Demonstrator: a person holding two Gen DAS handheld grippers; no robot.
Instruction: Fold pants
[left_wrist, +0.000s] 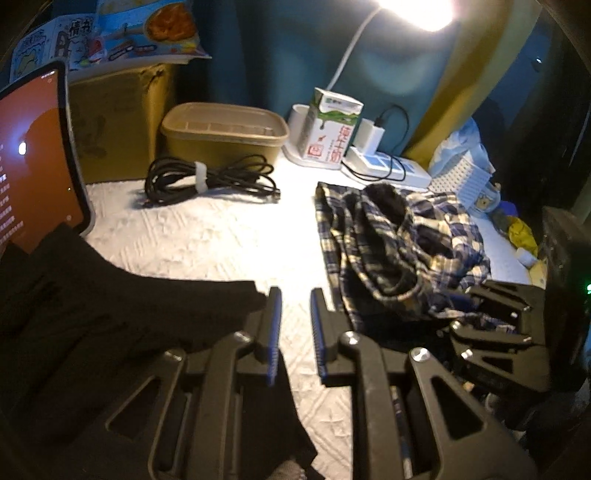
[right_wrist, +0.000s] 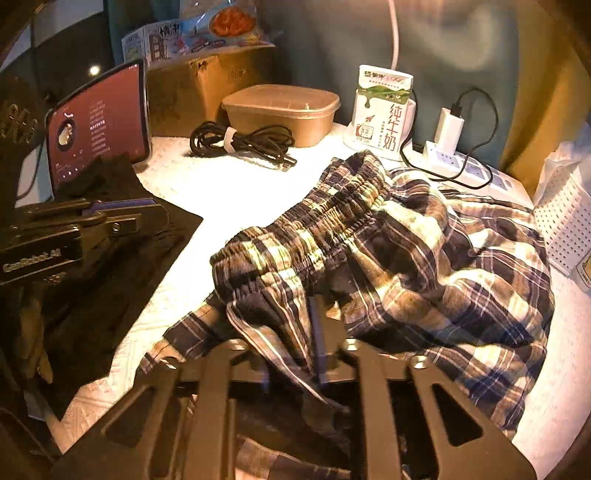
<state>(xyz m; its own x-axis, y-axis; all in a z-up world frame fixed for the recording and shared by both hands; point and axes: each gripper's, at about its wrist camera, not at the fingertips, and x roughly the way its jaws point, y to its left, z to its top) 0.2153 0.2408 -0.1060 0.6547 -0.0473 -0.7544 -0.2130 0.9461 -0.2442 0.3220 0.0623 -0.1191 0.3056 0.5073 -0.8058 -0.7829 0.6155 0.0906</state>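
Two garments lie on the white quilted surface (left_wrist: 207, 236): the plaid pants (right_wrist: 424, 266), crumpled in a heap on the right with the elastic waistband uppermost, and a black cloth (left_wrist: 92, 314) spread flat on the left. Between them runs one bare strip of surface, the only open room for moving; it widens toward the back until it meets one coiled black cable (left_wrist: 207, 179).

Along the back edge stand one tan lidded container (left_wrist: 225, 133), one milk carton (left_wrist: 332, 129), one white power strip (right_wrist: 469, 166) with one charger plugged in, and one cardboard box (left_wrist: 114, 118). One tablet (right_wrist: 99, 125) leans at the left edge, and one white perforated basket (right_wrist: 565, 221) crowds the right edge, just beside the pants.

Left hand-held gripper (left_wrist: 295, 325): its blue-padded fingers stand a narrow gap apart over the bare strip, with nothing between them, the left finger at the black cloth's edge.

Right hand-held gripper (right_wrist: 291, 354): its jaws are parted, with a fold of the pants draped between them; whether the pads press on it I cannot tell.
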